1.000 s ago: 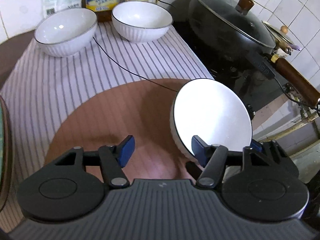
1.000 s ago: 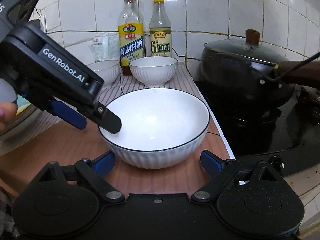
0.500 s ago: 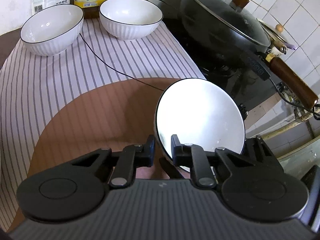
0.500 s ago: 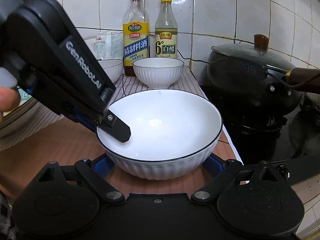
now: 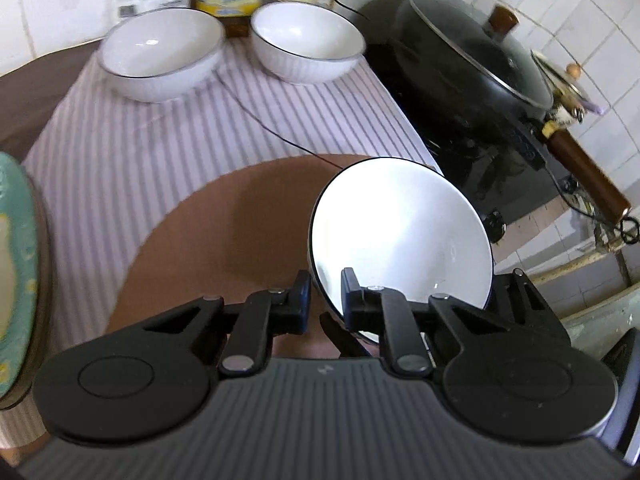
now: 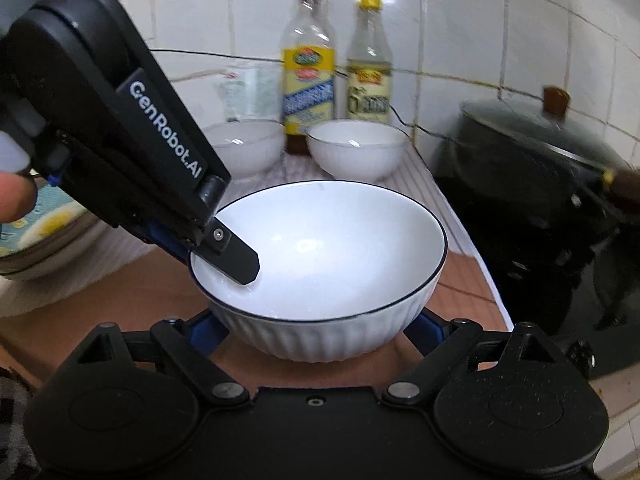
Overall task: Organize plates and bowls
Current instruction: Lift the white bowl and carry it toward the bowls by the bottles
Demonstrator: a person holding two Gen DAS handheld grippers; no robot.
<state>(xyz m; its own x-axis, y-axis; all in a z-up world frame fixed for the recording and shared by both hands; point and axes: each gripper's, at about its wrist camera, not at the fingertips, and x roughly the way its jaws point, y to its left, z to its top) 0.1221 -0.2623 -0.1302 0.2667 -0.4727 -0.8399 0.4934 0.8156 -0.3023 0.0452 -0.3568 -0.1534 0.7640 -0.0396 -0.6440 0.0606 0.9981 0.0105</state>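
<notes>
The left gripper [image 5: 325,294] pinches the rim of the near bowl [image 6: 320,268]. The right gripper [image 6: 316,330] hugs the bowl's sides; squeezing or not, I cannot tell. Two more bowls [image 6: 358,150] sit at twelve o'clock on the counter [image 5: 140,152].

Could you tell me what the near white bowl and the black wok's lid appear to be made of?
Near bowl: likely glazed ceramic, a glossy white inside with highlights, ribbed outer wall and thin dark rim line. Wok lid: apparently clear glass in a metal band, since it reflects and shows dark through, with a brown, possibly wooden, knob.
</notes>
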